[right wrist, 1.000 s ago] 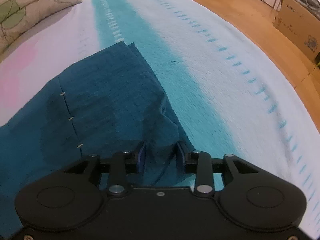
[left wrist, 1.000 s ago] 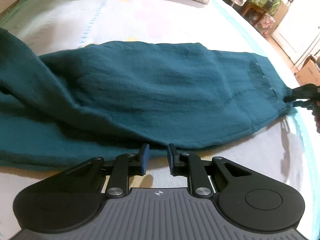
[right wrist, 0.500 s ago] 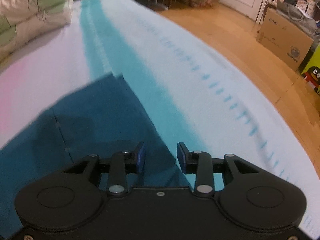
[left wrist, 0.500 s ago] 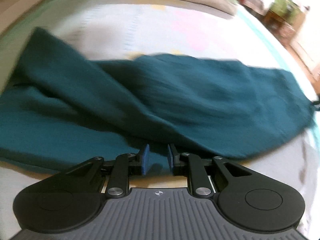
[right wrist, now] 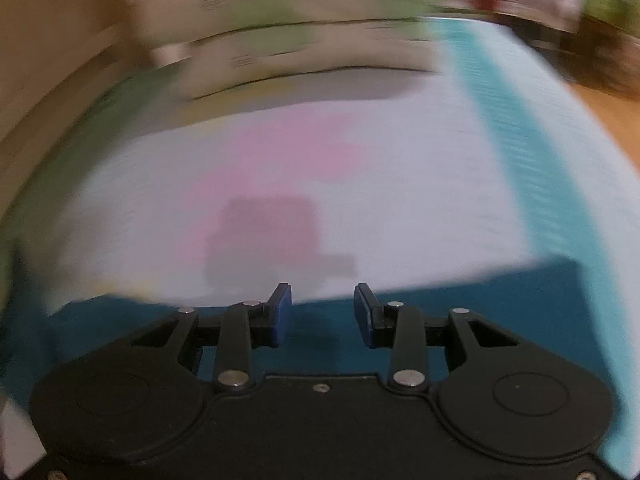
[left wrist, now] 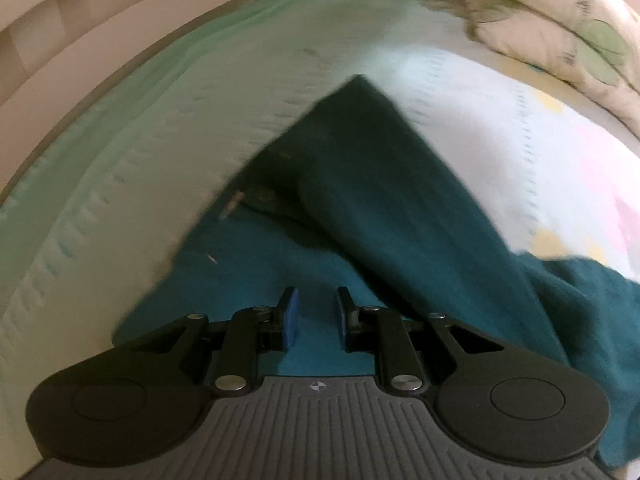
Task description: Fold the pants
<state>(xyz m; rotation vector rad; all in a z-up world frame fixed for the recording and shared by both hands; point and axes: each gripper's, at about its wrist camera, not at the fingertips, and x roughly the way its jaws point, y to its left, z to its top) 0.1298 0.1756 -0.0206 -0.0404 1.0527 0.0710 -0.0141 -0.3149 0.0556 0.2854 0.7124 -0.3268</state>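
The teal pants [left wrist: 384, 208] lie on the bed, with one part folded over another and coming to a corner at the far end. My left gripper [left wrist: 316, 312] hovers over the near teal cloth with its jaws apart and nothing between them. In the right wrist view, which is blurred, the pants [right wrist: 460, 292] show as a teal band across the lower frame. My right gripper [right wrist: 322, 312] is open and empty over their far edge.
The bed sheet [left wrist: 120, 152] is pale green at the left and white with pink patches [right wrist: 280, 160] in the middle. A leaf-print pillow [left wrist: 568, 28] lies at the far right. A teal stripe [right wrist: 520, 140] runs near the bed's right edge, with wooden floor beyond.
Both grippers swung left. The left view now looks at the pants' folded corner. The right gripper let go of the cloth edge and turned toward the pillows.
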